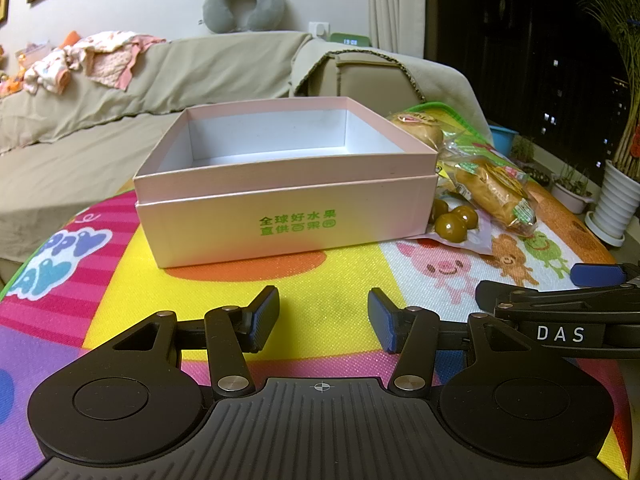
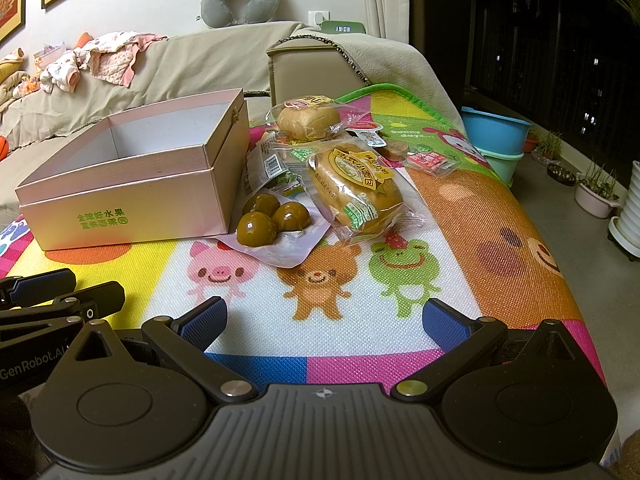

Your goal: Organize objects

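An open, empty pink box (image 1: 280,220) with green lettering sits on the colourful play mat (image 1: 344,280); it also shows in the right wrist view (image 2: 132,200). To its right lie wrapped snacks: a pack of three brown balls (image 2: 272,220), a long bread loaf in wrap (image 2: 354,188), a round bun in wrap (image 2: 308,120) and small red-labelled packets (image 2: 426,159). My left gripper (image 1: 323,318) is open and empty, in front of the box. My right gripper (image 2: 324,322) is open and empty, in front of the snacks.
A covered sofa (image 1: 120,92) with clothes and a grey neck pillow (image 1: 244,4) stands behind the mat. Blue tubs (image 2: 496,136) and plant pots (image 2: 598,196) stand on the floor at the right. The mat's right edge drops to the floor.
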Demonstrator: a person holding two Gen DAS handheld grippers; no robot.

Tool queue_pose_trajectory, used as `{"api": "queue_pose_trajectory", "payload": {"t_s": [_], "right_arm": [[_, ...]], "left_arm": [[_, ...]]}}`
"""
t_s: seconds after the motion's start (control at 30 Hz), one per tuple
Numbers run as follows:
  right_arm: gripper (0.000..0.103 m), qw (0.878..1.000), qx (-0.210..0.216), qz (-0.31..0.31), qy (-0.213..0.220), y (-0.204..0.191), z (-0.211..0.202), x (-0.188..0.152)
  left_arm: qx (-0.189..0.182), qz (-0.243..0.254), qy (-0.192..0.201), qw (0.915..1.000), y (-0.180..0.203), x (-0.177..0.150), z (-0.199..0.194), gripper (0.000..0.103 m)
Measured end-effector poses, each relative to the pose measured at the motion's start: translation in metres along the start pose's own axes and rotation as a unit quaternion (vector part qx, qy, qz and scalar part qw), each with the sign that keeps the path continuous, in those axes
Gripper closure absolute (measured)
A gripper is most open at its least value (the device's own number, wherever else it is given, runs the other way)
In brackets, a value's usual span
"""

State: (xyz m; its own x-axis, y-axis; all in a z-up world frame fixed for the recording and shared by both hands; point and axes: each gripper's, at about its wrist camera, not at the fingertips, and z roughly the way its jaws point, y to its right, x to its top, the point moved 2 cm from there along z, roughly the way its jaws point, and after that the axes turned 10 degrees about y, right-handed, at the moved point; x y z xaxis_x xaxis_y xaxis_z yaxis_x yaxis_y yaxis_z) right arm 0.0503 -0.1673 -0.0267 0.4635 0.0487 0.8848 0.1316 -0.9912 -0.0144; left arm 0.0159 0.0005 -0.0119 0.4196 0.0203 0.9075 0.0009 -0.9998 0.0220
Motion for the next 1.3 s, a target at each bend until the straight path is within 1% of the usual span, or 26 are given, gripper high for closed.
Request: {"api": "queue_pose_trajectory", "payload": {"t_s": [0.67, 0.7, 0.9, 1.0, 1.17, 1.2, 1.27, 1.3], "right_arm": [[0.000, 1.000, -0.001, -0.005, -0.001, 0.001, 0.003, 0.000], [0.000, 1.000, 0.000, -0.002, 0.000, 0.004, 0.002, 0.003], [0.000, 1.000, -0.001, -0.003, 0.000, -0.001, 0.004, 0.000], [0.000, 1.000, 0.006, 0.004, -0.003, 0.001, 0.004, 0.000], [0.000, 0.998, 0.022, 0.030, -0.046, 0.010, 0.007, 0.012], [0.000, 0.998, 0.023, 0.021, -0.053, 0.009, 0.006, 0.011], [0.000, 0.998, 0.021, -0.014, -0.064, 0.002, 0.008, 0.010], [0.000, 0.998, 0.020, -0.018, -0.065, 0.001, 0.007, 0.010]], "left_arm": [[0.001, 0.001, 0.000, 1.0000, 0.002, 0.002, -0.001, 0.048], [0.001, 0.002, 0.000, 1.0000, 0.001, 0.001, -0.002, 0.048], [0.002, 0.005, 0.000, 1.0000, 0.002, 0.000, -0.001, 0.048], [0.001, 0.003, 0.000, 1.0000, 0.002, 0.000, -0.001, 0.048], [0.001, 0.015, -0.009, 0.9999, 0.004, 0.003, -0.001, 0.048], [-0.001, 0.017, -0.012, 0.9998, 0.003, 0.004, 0.000, 0.048], [-0.006, 0.020, -0.018, 0.9996, 0.002, 0.006, 0.000, 0.048], [-0.008, 0.022, -0.022, 0.9995, 0.001, 0.006, -0.001, 0.048]]}}
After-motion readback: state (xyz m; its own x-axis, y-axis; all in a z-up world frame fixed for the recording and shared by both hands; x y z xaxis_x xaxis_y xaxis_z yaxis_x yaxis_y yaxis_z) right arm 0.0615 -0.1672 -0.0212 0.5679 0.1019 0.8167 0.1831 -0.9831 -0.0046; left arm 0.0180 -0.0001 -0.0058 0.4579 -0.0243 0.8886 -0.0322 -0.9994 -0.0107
